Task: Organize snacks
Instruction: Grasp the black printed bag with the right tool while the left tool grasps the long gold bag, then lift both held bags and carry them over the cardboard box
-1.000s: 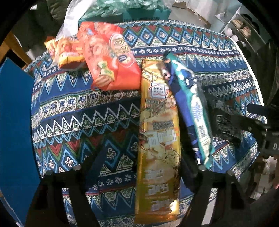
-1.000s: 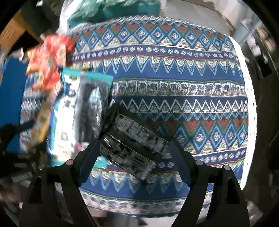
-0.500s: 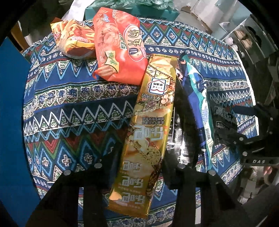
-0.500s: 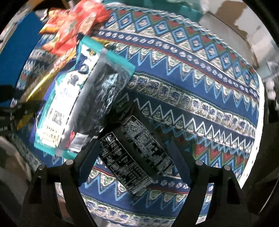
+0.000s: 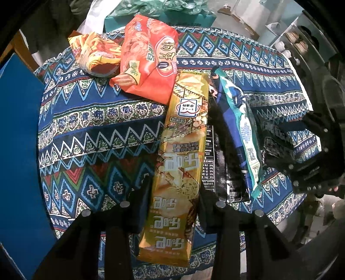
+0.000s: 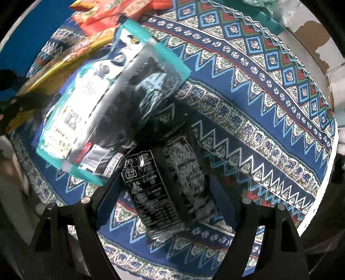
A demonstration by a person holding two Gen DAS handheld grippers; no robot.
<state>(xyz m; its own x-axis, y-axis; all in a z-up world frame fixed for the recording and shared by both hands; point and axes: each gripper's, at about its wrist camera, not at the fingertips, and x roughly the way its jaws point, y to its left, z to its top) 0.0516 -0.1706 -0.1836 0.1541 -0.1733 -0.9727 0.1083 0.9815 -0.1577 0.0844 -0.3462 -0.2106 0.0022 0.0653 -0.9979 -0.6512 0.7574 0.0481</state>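
In the left wrist view my left gripper [image 5: 170, 206] is shut on a long gold snack pack [image 5: 183, 155] lying lengthwise on the patterned tablecloth [image 5: 90, 133]. Right of it lie a black pack [image 5: 215, 163] and a teal and blue pack [image 5: 241, 129]. A red chip bag [image 5: 151, 62] and a yellow fries bag [image 5: 97, 53] lie at the far side. In the right wrist view my right gripper [image 6: 168, 200] is open around a black pack [image 6: 168, 189], with the teal pack [image 6: 107, 103] to its left.
The round table's edge [image 6: 319, 215] curves close on the right. A blue panel [image 5: 17, 150] stands at the left. A green plastic bag [image 5: 159, 8] lies beyond the table. The right gripper shows as a dark shape [image 5: 312, 155] at the table's right edge.
My left gripper's fingers have closed in on the gold pack, which has swung upright. The right gripper has turned and moved in over the black pack.
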